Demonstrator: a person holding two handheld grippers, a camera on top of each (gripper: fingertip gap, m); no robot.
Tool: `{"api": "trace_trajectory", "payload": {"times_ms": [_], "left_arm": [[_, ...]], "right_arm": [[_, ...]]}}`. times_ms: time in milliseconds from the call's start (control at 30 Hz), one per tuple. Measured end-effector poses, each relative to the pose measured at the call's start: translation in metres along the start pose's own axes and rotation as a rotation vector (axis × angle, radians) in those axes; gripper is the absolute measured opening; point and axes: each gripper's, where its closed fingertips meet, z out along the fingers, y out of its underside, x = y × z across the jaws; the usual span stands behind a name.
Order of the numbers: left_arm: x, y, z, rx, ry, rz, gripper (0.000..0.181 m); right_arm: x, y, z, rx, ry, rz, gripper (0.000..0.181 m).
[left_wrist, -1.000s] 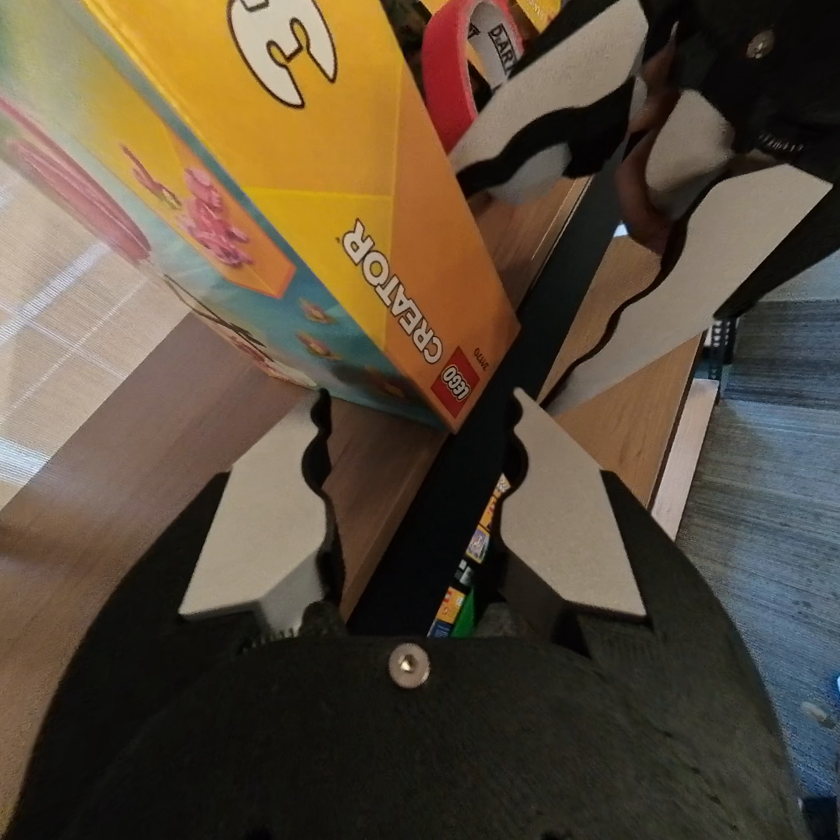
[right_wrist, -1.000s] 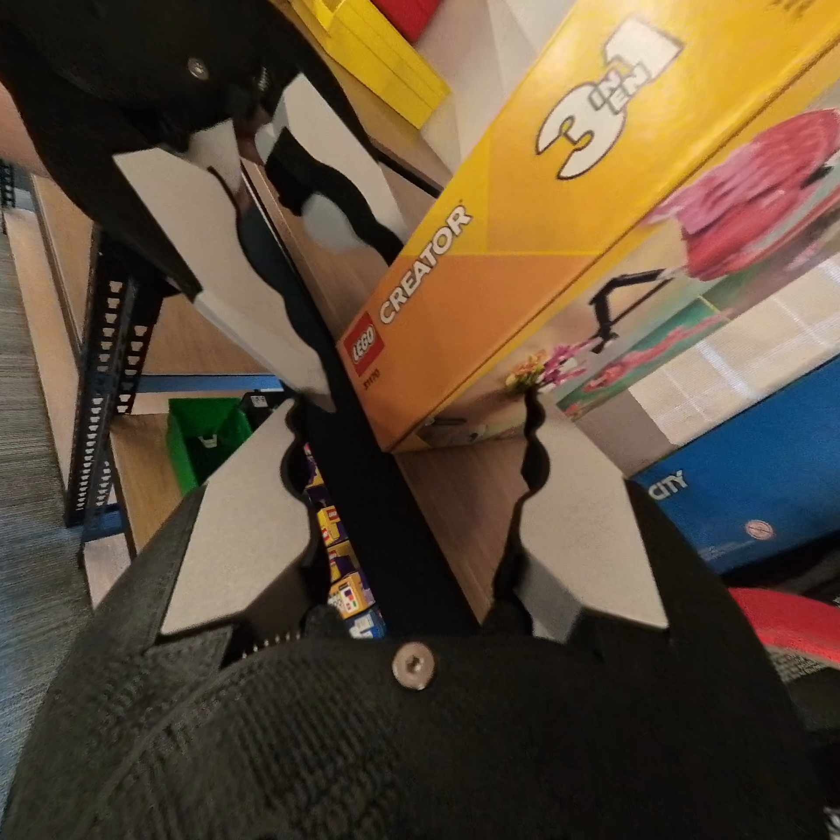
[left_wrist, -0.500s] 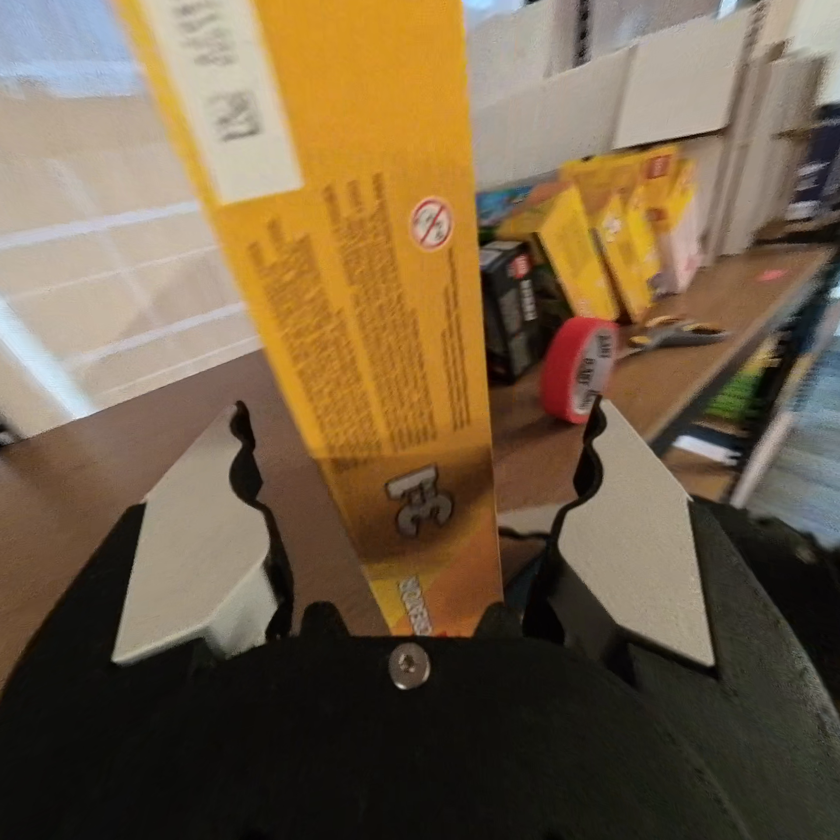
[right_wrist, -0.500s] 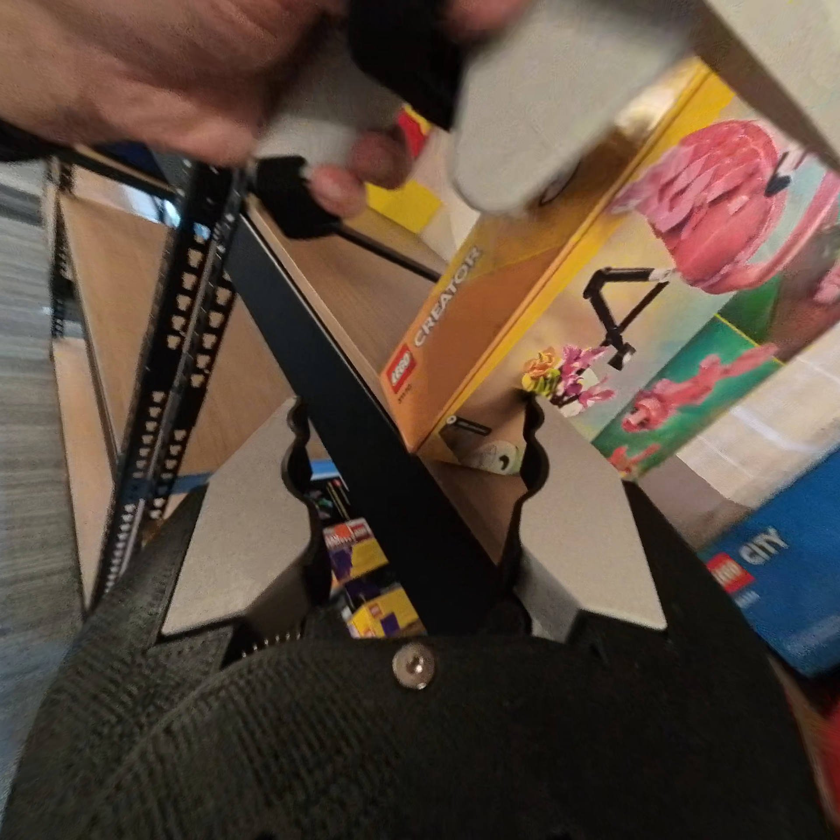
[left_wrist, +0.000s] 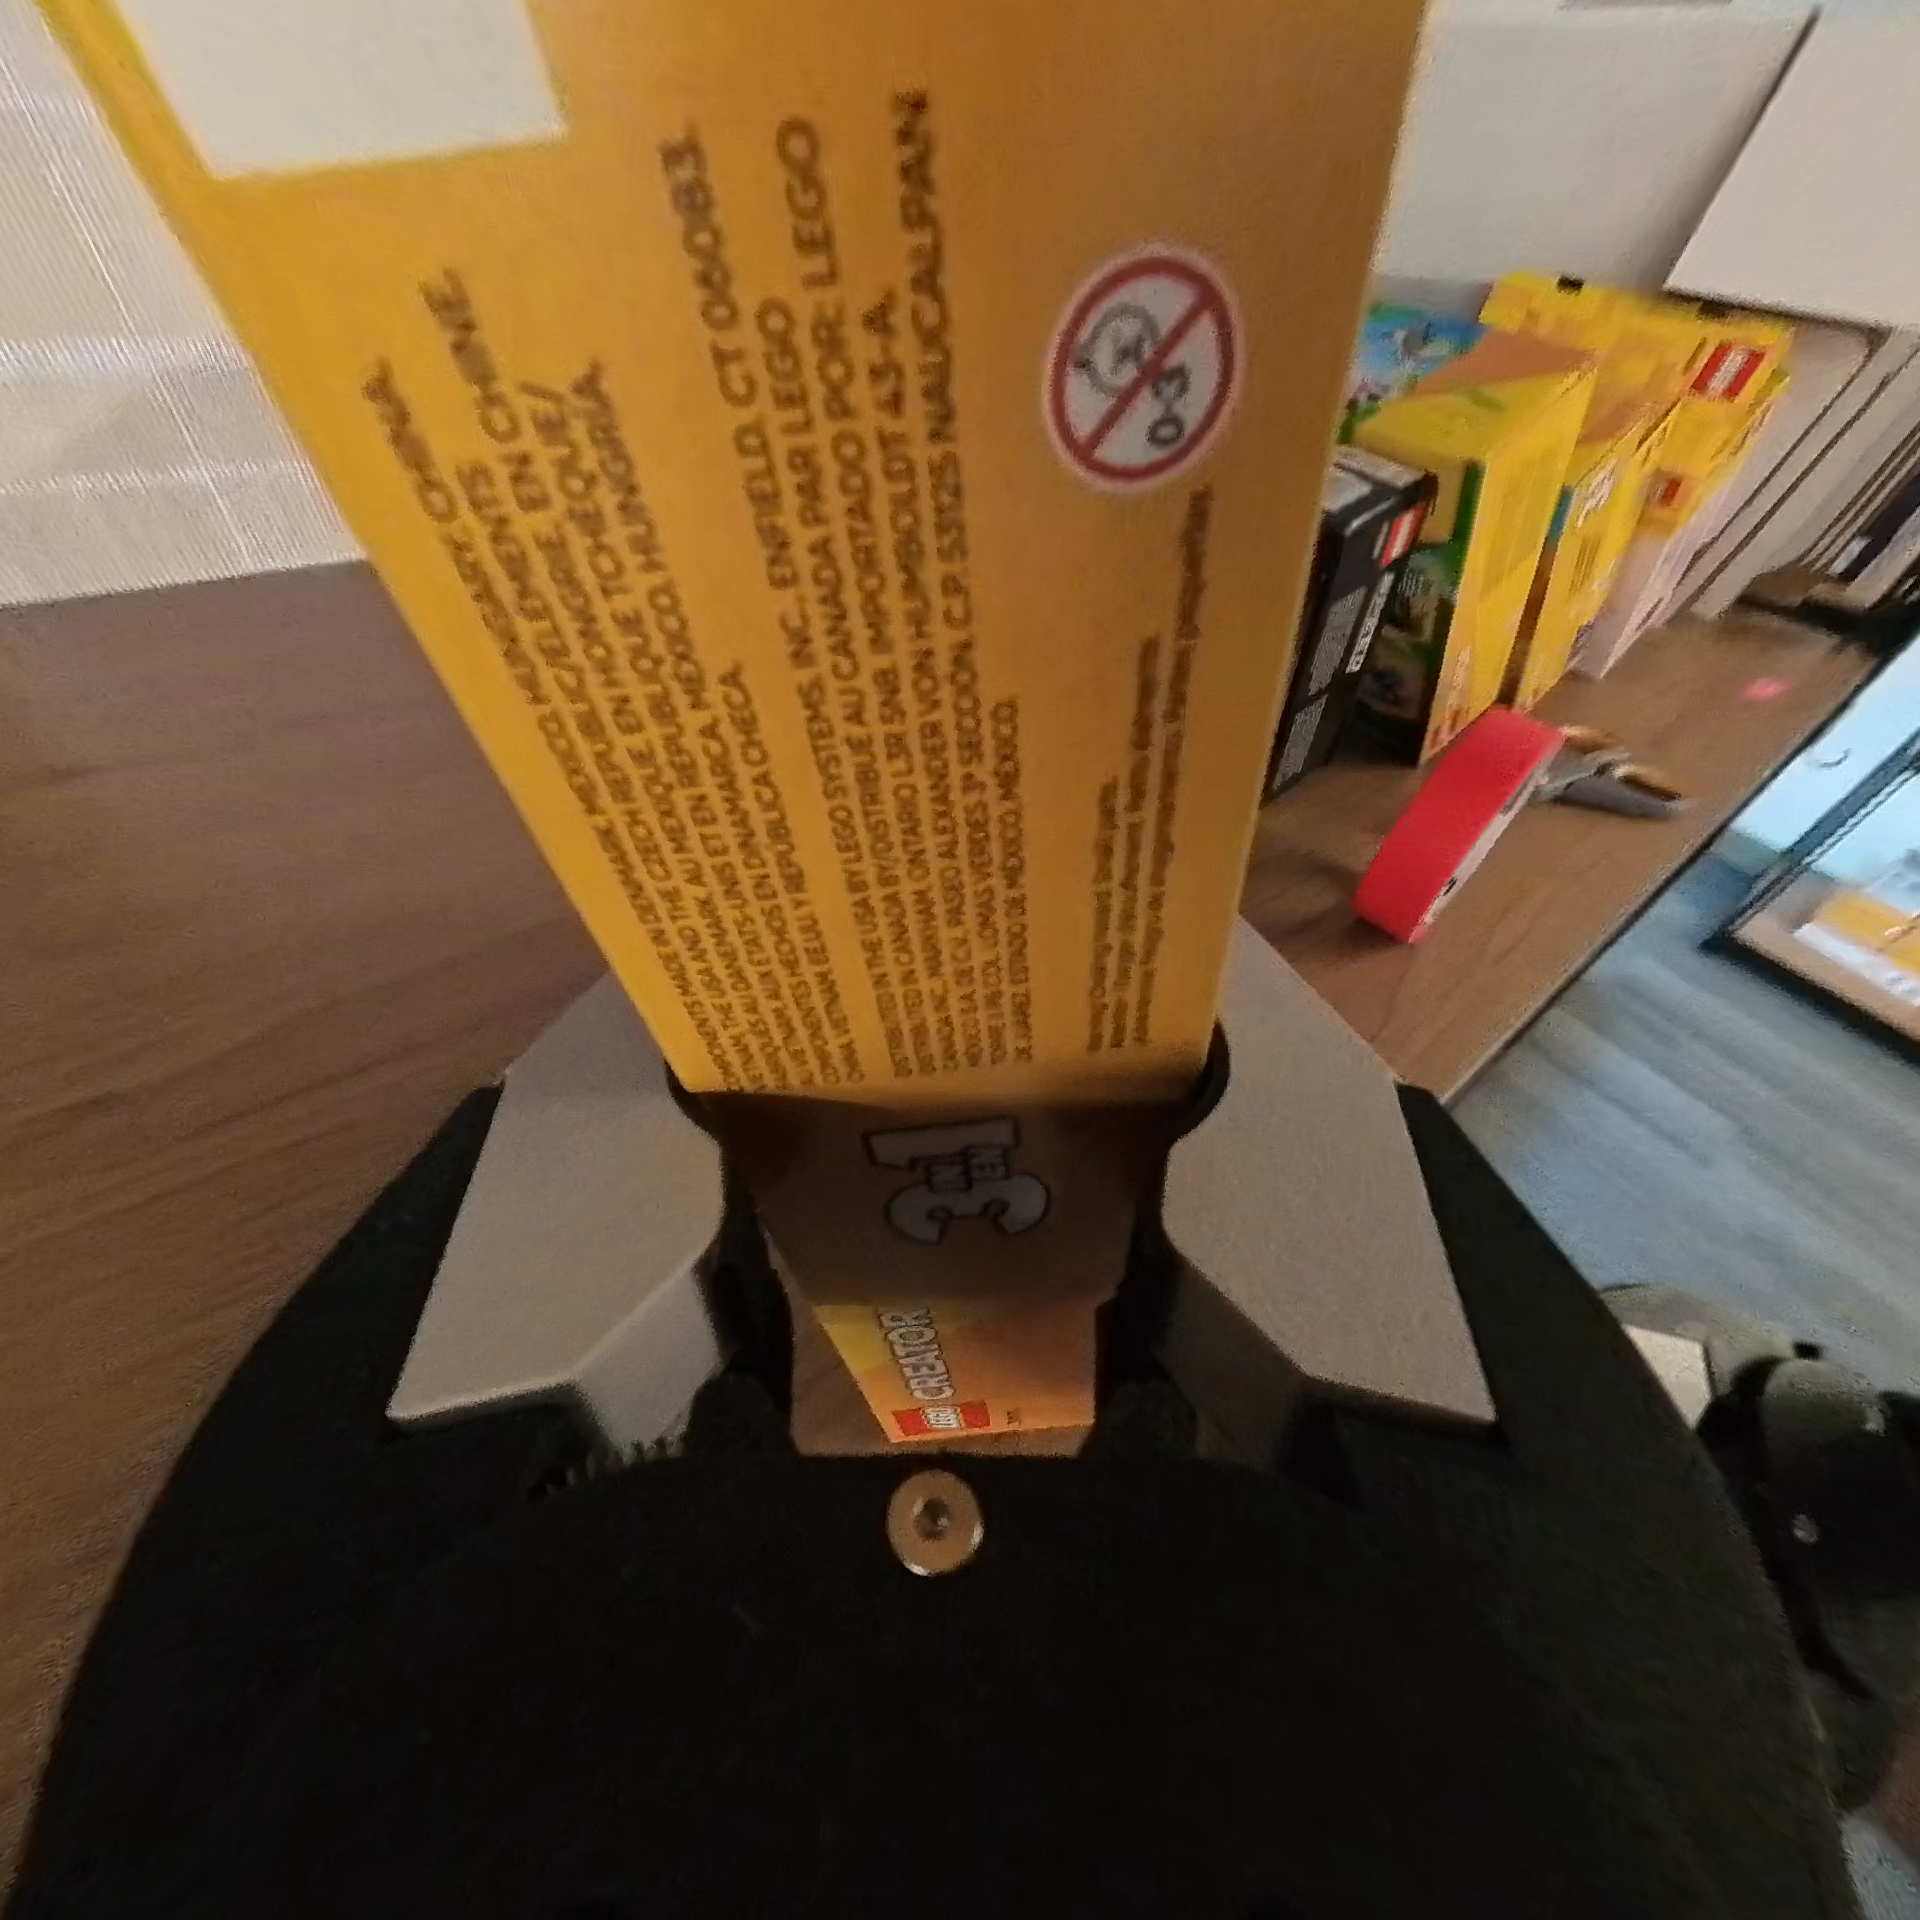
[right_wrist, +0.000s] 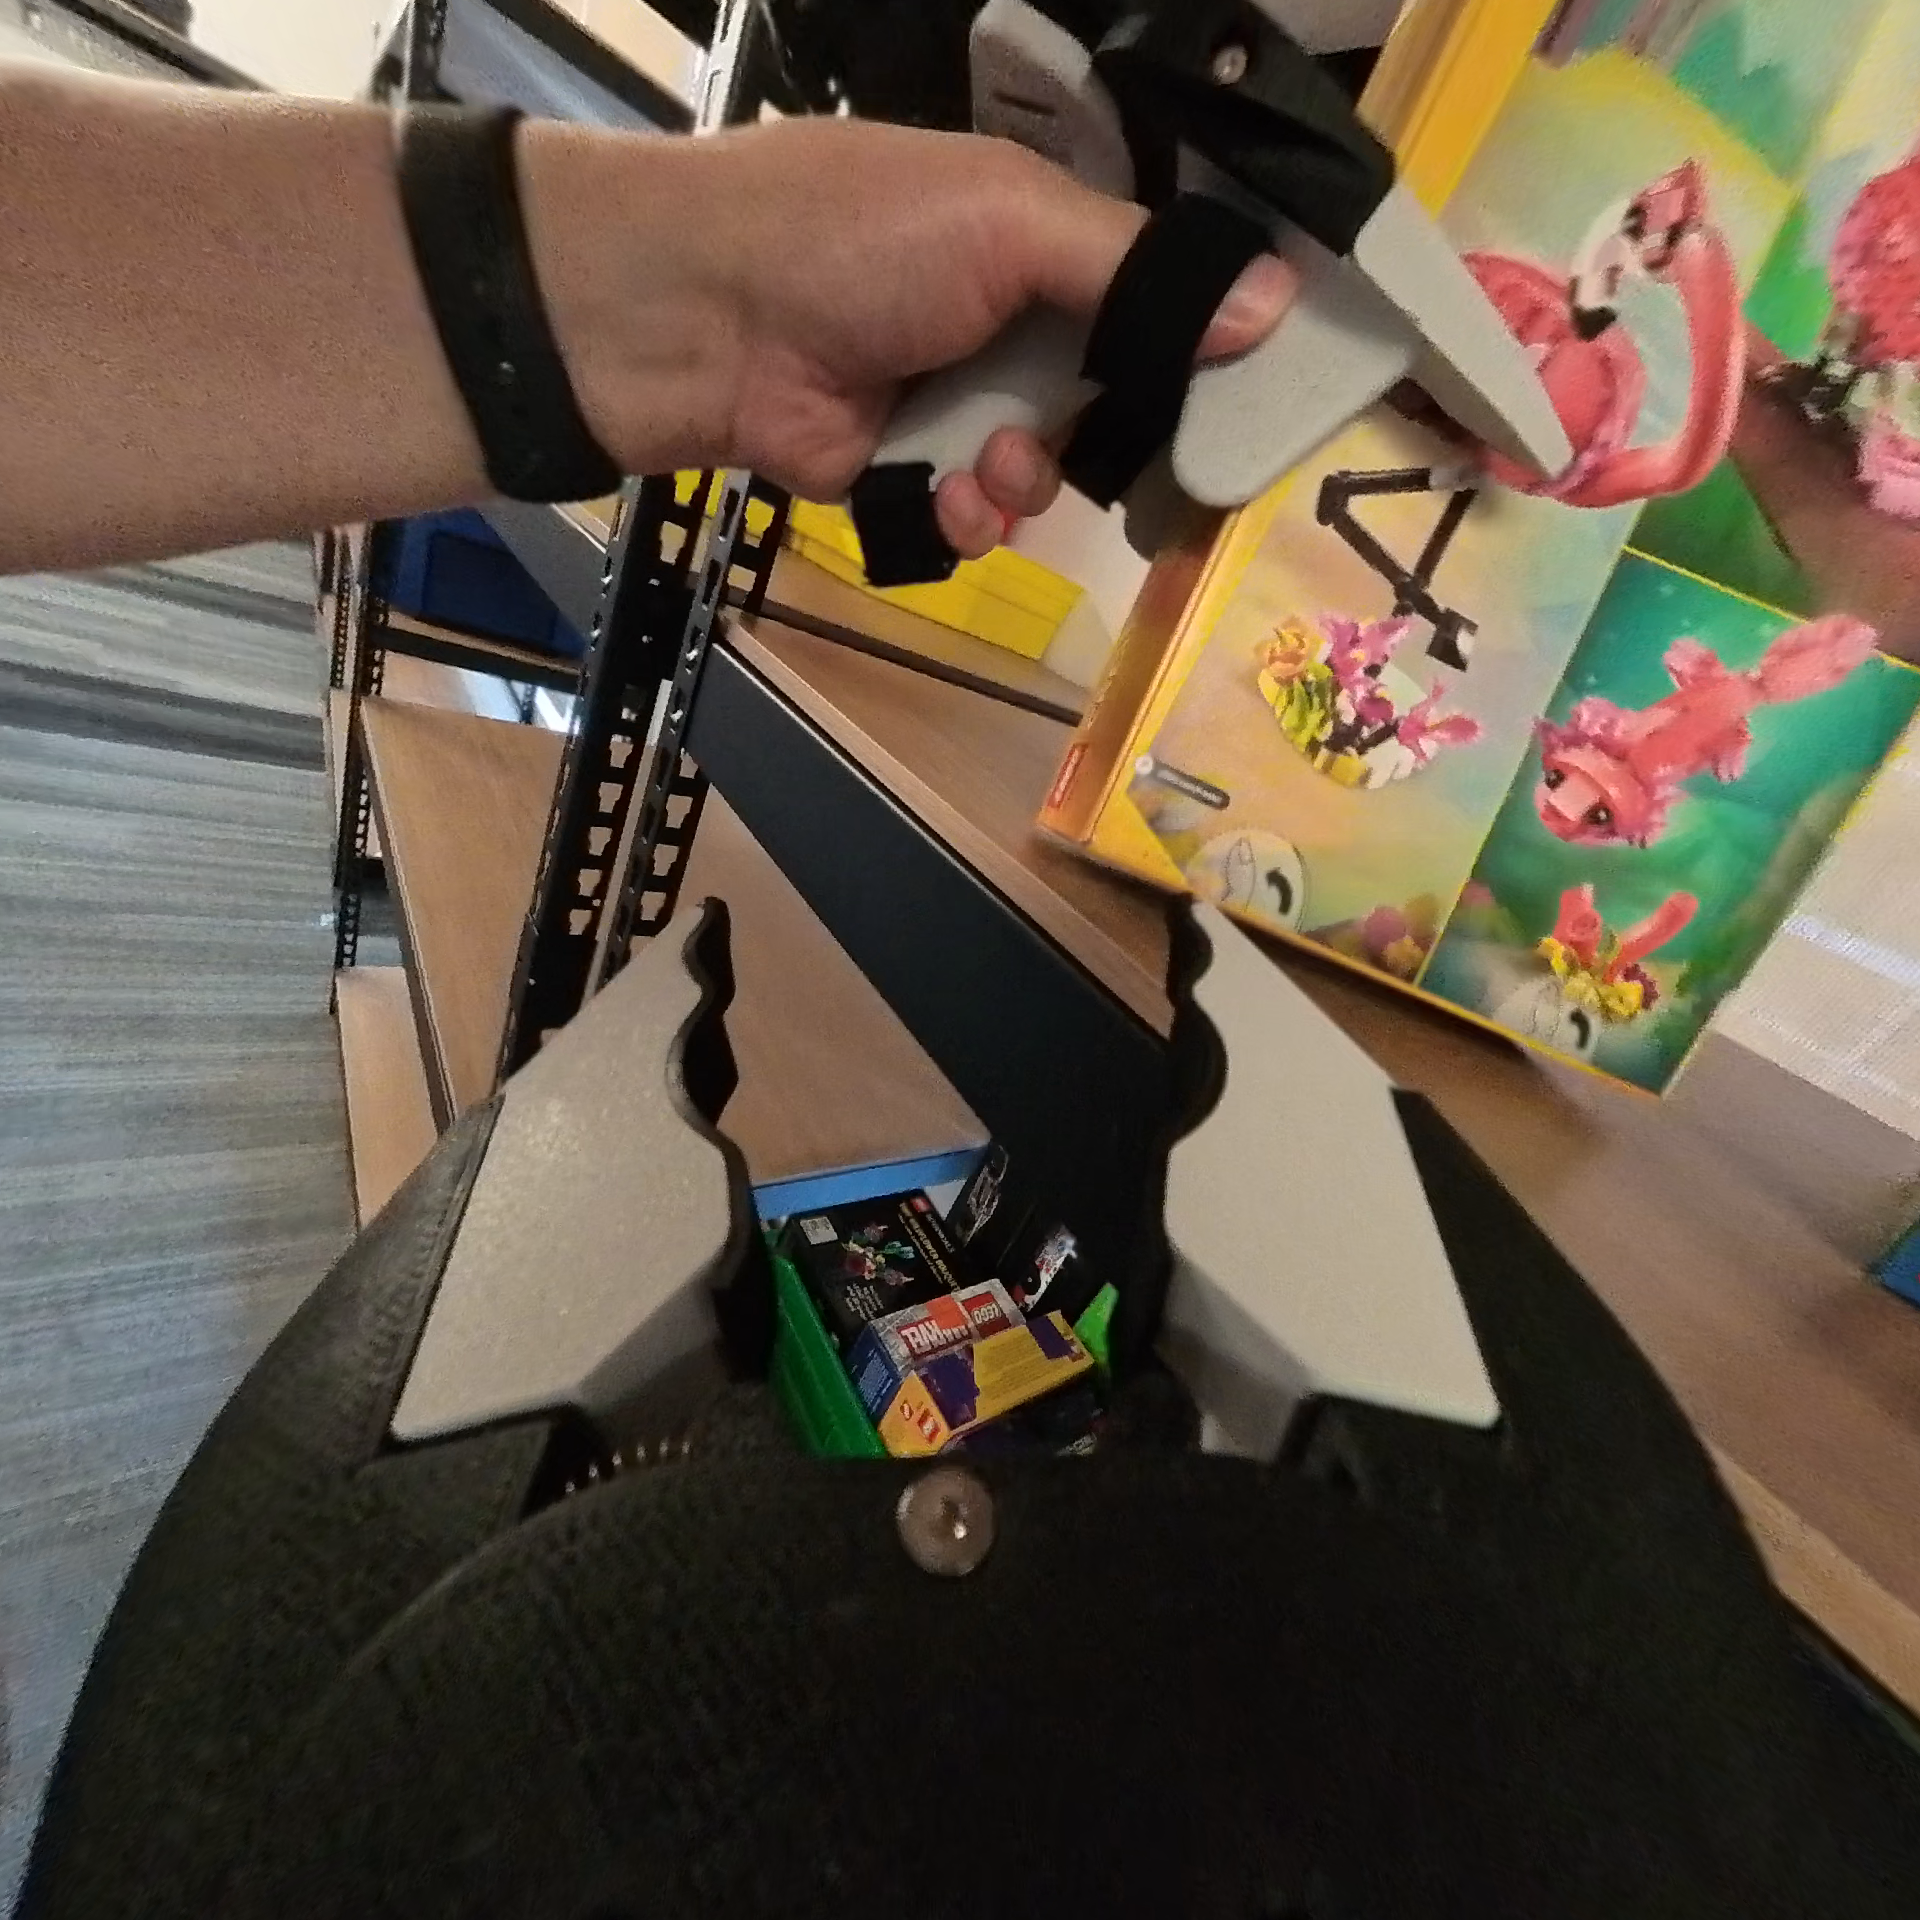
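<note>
squarely between the left claw's (left_wrist: 940, 1049) clamped fingers, yellow toy box (left_wrist: 790, 540) (right claw (right_wrist: 951, 997) agape, empty)

The left tongs (left_wrist: 940, 1049) have pale grey fingers on a black body and grip a box (left_wrist: 790, 499) whose narrow side is orange-yellow with dark print, a white label and a red-ringed white roundel. Its broad face (right_wrist: 1558, 727) shows pink brick-built creatures on yellow and green panels. The right tongs (right_wrist: 951, 966) are the same grey and black. The shelf (right_wrist: 935, 727) is brown woodgrain with a black edge; a tape roll (left_wrist: 1455, 821) is red.
</note>
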Motion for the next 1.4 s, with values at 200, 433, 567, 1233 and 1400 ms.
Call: {"api": "trace_trajectory", "payload": {"times_ms": [200,433,567,1233,1400], "left_arm": [[-0.026,-0.009,0.004,-0.017,0.089,-0.161,0.083],[-0.067,-0.016,0.012,-0.028,0.186,-0.431,0.083],[-0.088,-0.011,0.015,-0.039,0.199,-0.613,0.082],[-0.098,0.015,0.019,-0.089,0.362,-1.004,0.081],[-0.076,0.027,0.019,-0.103,0.468,-1.087,0.081]], "right_arm": [[-0.002,0.011,-0.018,-0.009,0.043,0.04,0.082],[0.002,0.024,-0.037,-0.025,0.101,0.105,0.082],[0.008,0.024,-0.043,-0.027,0.121,0.143,0.082],[0.057,-0.034,0.009,0.044,0.076,0.694,0.076],[0.058,-0.019,0.023,-0.019,0.067,0.71,0.072]]}}
